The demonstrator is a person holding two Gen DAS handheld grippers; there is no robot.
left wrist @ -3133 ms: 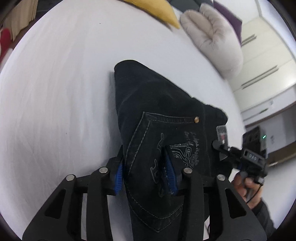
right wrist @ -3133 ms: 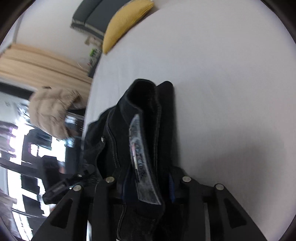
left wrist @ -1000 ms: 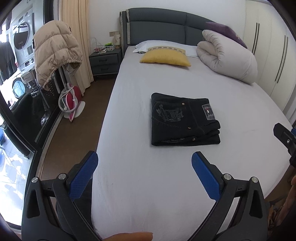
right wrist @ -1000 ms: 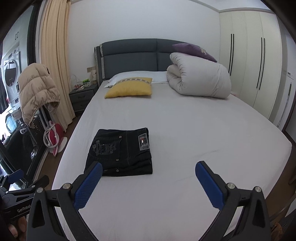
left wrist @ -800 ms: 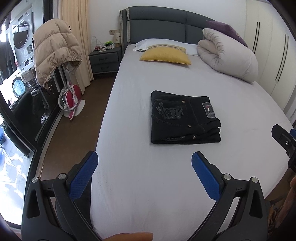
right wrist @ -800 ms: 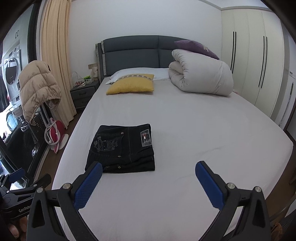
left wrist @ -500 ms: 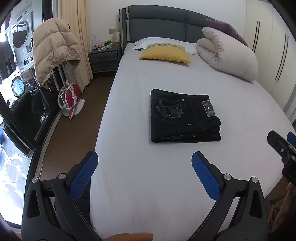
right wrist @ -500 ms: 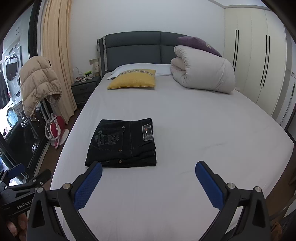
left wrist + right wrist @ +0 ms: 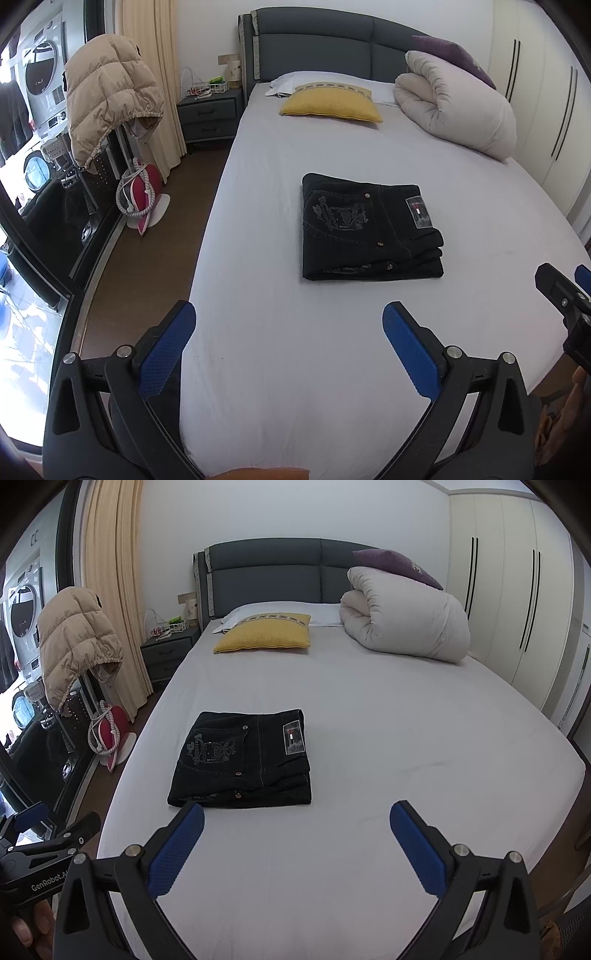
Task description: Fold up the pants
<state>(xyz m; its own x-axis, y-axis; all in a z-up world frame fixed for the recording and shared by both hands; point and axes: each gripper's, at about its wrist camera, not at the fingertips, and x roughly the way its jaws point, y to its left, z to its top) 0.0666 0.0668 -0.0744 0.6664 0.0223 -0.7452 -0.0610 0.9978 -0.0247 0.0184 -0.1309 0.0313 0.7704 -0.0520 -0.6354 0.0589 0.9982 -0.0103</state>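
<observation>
Folding looks finished, as far as both views show: the black denim pants (image 9: 369, 227) lie as a compact, squared stack on the grey bed sheet (image 9: 332, 350), back pocket embroidery and waistband patch facing up, layered edges lined up along the near side. The stack sits toward the left half of the bed, well short of the yellow cushion (image 9: 330, 105) and the rolled white duvet (image 9: 458, 107) near the dark padded headboard (image 9: 266, 570).

Neither tool touches the cloth. The left gripper (image 9: 288, 332) hangs back over the foot of the bed with its blue-padded fingers (image 9: 168, 349) spread wide and nothing between them; the right gripper (image 9: 295, 834) is likewise drawn back, fingers (image 9: 415, 845) wide apart and empty. Judging from this, little is left beyond perhaps smoothing the slightly uneven right-hand edge of the stack.

As for containers, only a small white wire basket (image 9: 210, 86) shows, on the grey nightstand (image 9: 208, 116) beside the bed; it holds small items, one green, too tiny to identify.
</observation>
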